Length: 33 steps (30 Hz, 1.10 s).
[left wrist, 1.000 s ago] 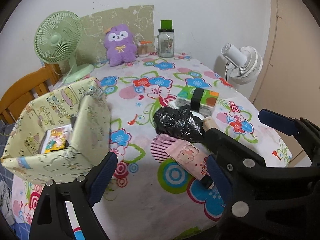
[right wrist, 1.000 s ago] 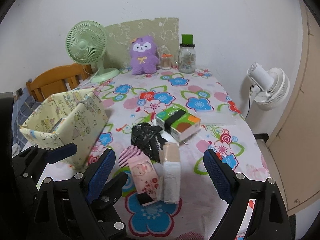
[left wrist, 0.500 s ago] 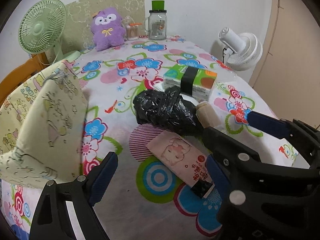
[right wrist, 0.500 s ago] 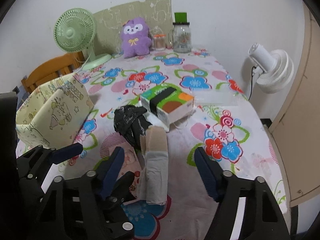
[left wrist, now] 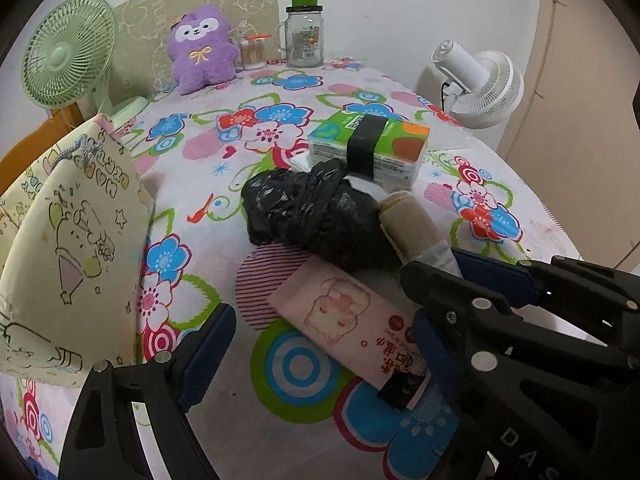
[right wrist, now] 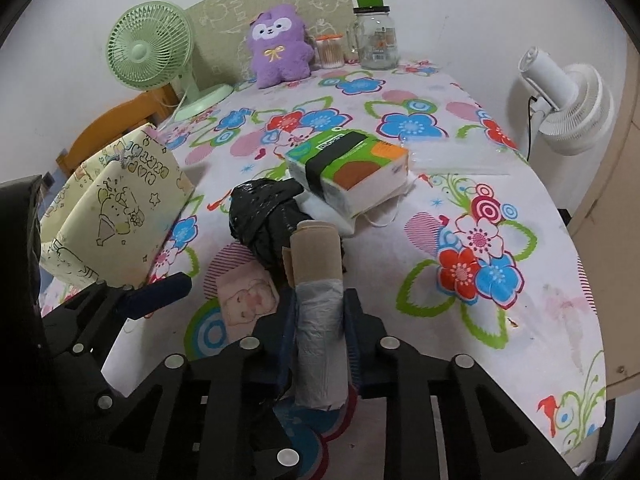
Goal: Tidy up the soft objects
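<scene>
A roll [right wrist: 318,272] of grey plastic film on a beige core lies on the flowered table [right wrist: 500,320], leaning on a crumpled black bag [right wrist: 268,216]. My right gripper [right wrist: 320,312] is shut on the roll's grey end, a pad on each side. My left gripper [left wrist: 320,344] hangs open above a pink wipes pack [left wrist: 352,320], one finger on each side, not touching it. A green and orange tissue pack [left wrist: 372,148] with a black band sits behind the bag. A purple plush toy [left wrist: 200,48] stands at the far end.
A yellow fabric box [left wrist: 68,248] stands at the left. A green fan [left wrist: 68,64], a lidded glass jar [left wrist: 304,36] and a swab pot [left wrist: 252,52] line the back wall. A white fan [left wrist: 480,84] stands beyond the table's right edge. A wooden chair [right wrist: 120,124] sits behind the box.
My right gripper's jaws have closed from wide open onto the roll. Both grippers have come down and nearer to the pile; the left stays open.
</scene>
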Available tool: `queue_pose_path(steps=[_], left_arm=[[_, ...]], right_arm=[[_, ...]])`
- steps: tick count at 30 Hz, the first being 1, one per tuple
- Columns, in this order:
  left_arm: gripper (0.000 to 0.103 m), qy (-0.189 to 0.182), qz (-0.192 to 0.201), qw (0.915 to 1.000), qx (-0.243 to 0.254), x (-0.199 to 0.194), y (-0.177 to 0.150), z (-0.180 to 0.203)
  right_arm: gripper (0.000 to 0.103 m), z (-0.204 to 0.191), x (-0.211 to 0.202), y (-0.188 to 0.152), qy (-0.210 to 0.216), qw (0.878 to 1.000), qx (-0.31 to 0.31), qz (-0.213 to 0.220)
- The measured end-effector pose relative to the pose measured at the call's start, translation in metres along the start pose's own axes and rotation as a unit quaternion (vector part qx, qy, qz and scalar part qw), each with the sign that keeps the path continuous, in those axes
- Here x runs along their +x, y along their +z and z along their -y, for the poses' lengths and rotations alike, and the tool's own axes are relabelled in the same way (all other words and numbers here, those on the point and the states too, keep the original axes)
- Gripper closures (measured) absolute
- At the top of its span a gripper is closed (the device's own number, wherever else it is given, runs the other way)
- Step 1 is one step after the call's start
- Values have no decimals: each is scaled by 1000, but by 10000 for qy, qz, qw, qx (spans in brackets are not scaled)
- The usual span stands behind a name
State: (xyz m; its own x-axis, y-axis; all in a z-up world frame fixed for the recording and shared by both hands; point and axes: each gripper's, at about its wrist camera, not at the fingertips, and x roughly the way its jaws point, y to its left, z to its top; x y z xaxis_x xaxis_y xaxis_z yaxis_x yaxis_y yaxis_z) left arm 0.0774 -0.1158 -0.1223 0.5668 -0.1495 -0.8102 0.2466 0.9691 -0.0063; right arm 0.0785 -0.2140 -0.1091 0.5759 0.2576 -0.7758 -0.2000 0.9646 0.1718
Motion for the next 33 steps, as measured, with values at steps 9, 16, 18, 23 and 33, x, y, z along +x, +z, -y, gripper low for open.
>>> queue_pose_path(steps=[9,16,18,23,33], left_arm=[[12,-114,-27,9999,2,6,5,10],[22,-72,-107,9999,21,11,5,17],[26,-64,-103,9999,2,11,4,16],[45,-23,-103,9999,-94,6,2,13],[63,-55,-137,9998,-98,-2,-6,6]], right_arm=[[80,14,-10,1,-402,9990,50,189],[80,25,-8,-2,-510,9986,116,117],[80,25,-8,-2,-502,9986,128,115],[80,23,-9,-3,-491,9986,129,116],[80,3,-11,-3,-504,9986,-32,131]])
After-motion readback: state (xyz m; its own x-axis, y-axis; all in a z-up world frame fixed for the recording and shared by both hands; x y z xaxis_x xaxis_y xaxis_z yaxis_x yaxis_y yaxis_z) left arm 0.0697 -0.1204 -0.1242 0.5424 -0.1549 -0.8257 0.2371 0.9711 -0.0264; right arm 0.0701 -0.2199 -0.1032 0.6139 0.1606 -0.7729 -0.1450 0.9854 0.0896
